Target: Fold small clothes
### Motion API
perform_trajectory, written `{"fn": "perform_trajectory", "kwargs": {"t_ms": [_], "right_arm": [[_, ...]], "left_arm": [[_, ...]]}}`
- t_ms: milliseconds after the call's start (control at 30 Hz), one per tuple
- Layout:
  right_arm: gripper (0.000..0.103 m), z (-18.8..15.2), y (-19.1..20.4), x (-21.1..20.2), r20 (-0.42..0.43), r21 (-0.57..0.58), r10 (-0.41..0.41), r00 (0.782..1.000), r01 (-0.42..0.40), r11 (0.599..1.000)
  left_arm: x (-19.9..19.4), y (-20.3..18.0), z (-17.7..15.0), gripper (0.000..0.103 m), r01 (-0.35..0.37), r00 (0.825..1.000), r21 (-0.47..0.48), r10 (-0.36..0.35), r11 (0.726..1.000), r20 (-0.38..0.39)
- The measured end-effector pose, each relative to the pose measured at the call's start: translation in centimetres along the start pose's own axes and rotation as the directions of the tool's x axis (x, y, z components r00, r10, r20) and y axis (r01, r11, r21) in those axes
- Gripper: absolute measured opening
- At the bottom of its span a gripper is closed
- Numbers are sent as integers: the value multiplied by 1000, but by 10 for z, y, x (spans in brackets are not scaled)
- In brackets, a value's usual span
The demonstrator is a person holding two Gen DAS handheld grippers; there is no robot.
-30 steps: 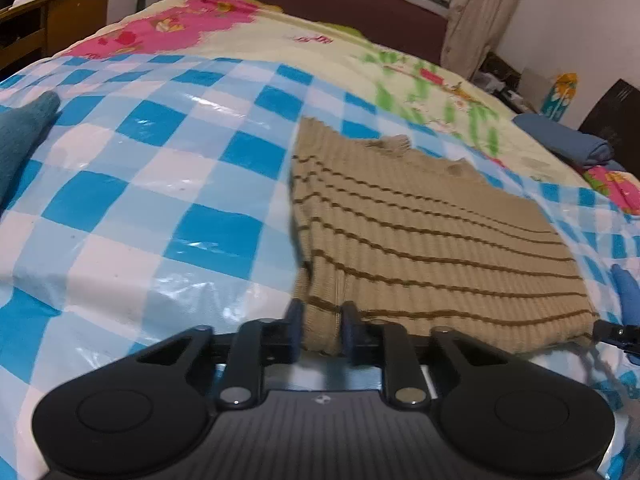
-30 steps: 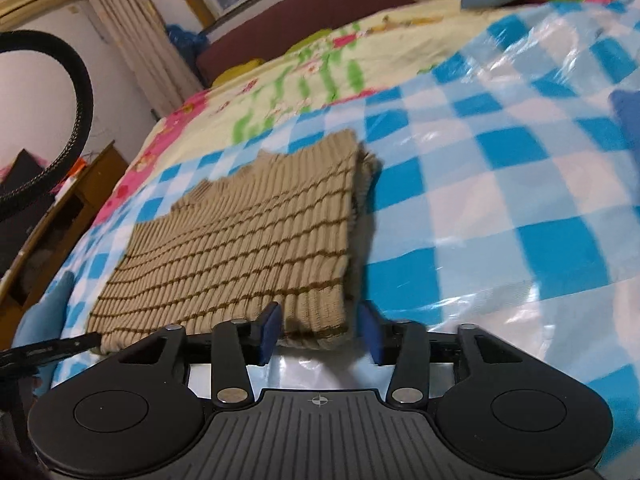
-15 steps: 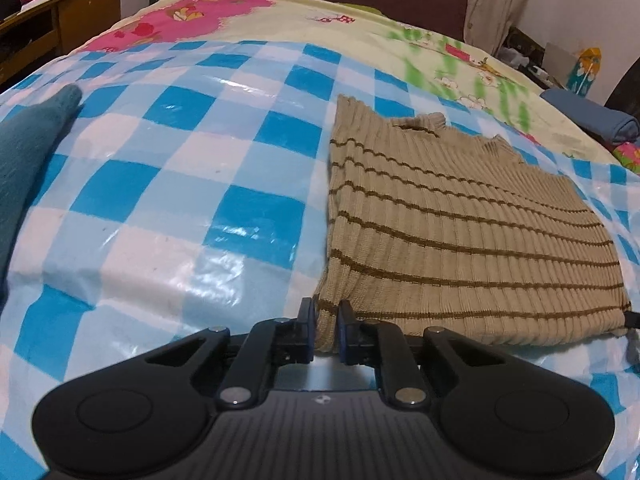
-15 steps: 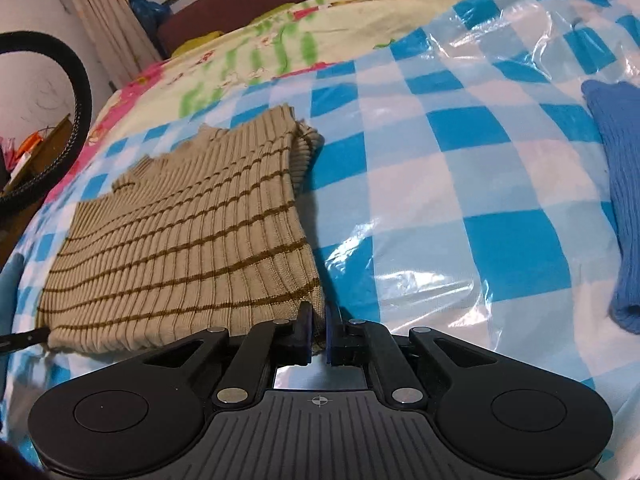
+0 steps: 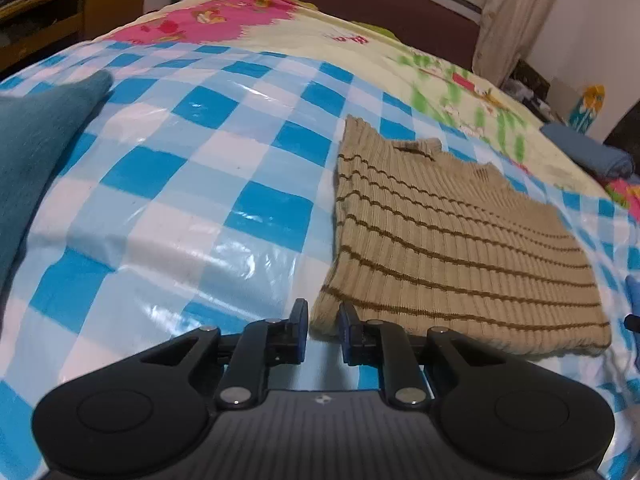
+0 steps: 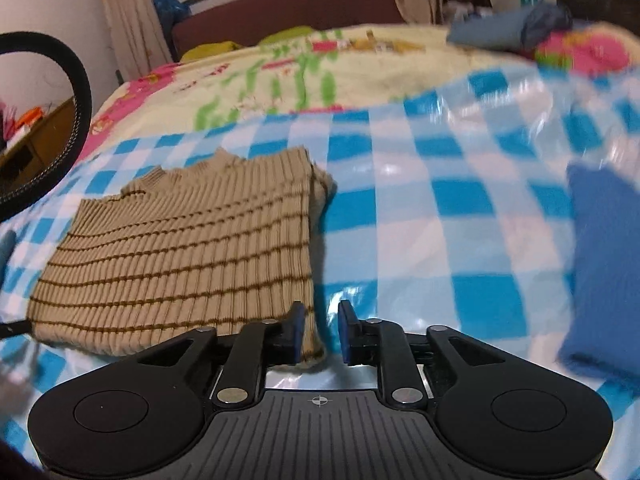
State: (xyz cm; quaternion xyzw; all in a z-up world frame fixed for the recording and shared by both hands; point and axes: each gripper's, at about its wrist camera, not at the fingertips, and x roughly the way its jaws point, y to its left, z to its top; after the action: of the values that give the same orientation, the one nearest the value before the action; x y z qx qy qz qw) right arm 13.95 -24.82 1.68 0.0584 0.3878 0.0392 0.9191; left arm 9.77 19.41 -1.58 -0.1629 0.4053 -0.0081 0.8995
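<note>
Left gripper (image 5: 323,334): jaws parted, gap visible, near-left hem corner of beige striped sweater (image 5: 452,248) lies between tips, not pinched. Right gripper (image 6: 319,332): jaws have just been opening; near-right hem corner sits by left finger (image 6: 295,330), pads clear of knit – released. Sweater (image 6: 192,256) folded flat on blue checked plastic sheet (image 5: 192,200), sleeves tucked under. Judgement: both corners let go together to keep the hem square. Beyond: teal garment (image 5: 36,148) far left, blue cloth (image 6: 600,276) right, well apart.
</note>
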Motion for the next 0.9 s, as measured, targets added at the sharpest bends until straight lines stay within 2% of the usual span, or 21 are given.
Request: {"fn": "perform_trajectory", "kwargs": {"t_ms": [100, 233, 400, 467, 533, 633, 733, 767, 900], "right_arm": [[23, 4, 22, 0, 9, -32, 66, 998, -66, 997], [25, 4, 58, 20, -17, -98, 125, 992, -126, 987], [25, 0, 78, 56, -128, -113, 82, 988, -97, 989], [26, 3, 81, 53, -126, -109, 72, 989, -86, 990], [27, 11, 92, 43, -102, -116, 101, 990, -112, 987], [29, 26, 130, 40, -101, -170, 154, 983, -169, 971], [43, 40, 183, 57, -147, -196, 226, 963, -252, 948], [45, 45, 198, 65, -160, -199, 245, 956, -274, 941], [52, 62, 265, 105, -207, -222, 247, 947, -291, 930]], "left_arm": [[1, 4, -5, 23, 8, 1000, -41, -8, 999, 10], [9, 15, -8, 23, 48, 999, -156, -45, 987, 26], [22, 25, -9, 24, 53, 999, -204, -52, 978, 8], [19, 27, -10, 24, 62, 998, -224, -60, 973, 16], [13, 25, -13, 24, 63, 997, -221, -55, 973, 45], [6, 23, -18, 24, 78, 995, -240, -60, 968, 79], [3, 21, -25, 25, 95, 993, -277, -71, 956, 98], [4, 22, -27, 25, 113, 991, -291, -87, 950, 100], [9, 20, -32, 29, 158, 986, -314, -133, 936, 101]]}}
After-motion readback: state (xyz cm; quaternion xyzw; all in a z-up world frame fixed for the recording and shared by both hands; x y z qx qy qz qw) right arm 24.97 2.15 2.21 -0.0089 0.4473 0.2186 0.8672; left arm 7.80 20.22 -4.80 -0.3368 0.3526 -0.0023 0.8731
